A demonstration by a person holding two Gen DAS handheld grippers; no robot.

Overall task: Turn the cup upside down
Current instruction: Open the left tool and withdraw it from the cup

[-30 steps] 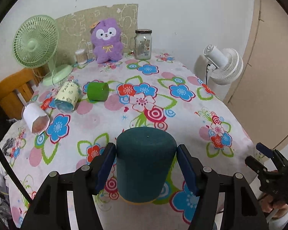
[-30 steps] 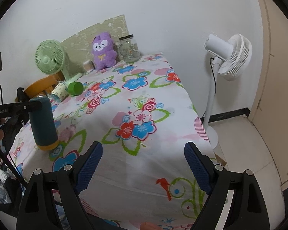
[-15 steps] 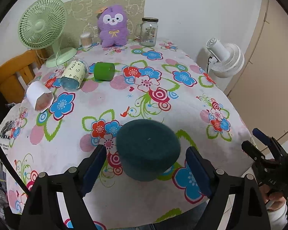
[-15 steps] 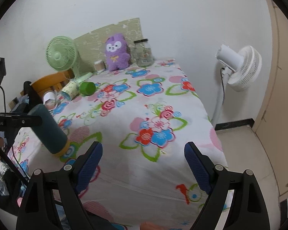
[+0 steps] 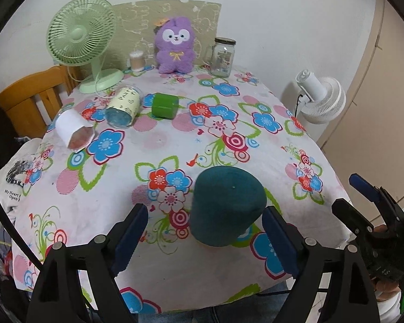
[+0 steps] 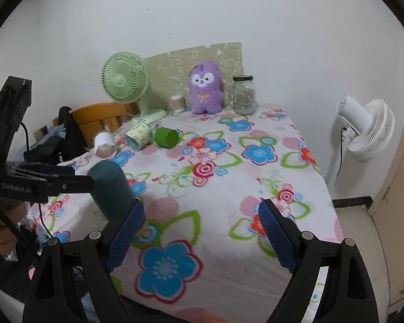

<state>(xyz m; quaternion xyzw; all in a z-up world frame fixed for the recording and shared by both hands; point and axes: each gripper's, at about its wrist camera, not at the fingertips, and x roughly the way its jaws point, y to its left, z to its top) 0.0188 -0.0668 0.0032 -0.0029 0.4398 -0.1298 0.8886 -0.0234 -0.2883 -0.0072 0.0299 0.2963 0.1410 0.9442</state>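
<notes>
A dark teal cup [image 5: 226,204] stands upside down on the flowered tablecloth [image 5: 175,140] near the front edge. My left gripper [image 5: 204,231] is open; its blue pads stand apart on either side of the cup and do not touch it. The cup also shows at the left in the right wrist view [image 6: 110,188]. My right gripper [image 6: 202,231] is open and empty above the front of the table. Three more cups lie on their sides at the back left: a white one [image 5: 72,130], a cream one [image 5: 124,106] and a green one [image 5: 164,105].
At the back stand a green desk fan [image 5: 86,40], a purple plush toy [image 5: 175,45], a glass jar [image 5: 223,56] and a small container [image 5: 136,60]. A white floor fan [image 5: 320,99] is right of the table. A wooden chair [image 5: 32,91] is at the left.
My left gripper let go of the teal cup, opened wide and drew back and up. The cup now stands free on the table. The right gripper's view shifted slightly.
</notes>
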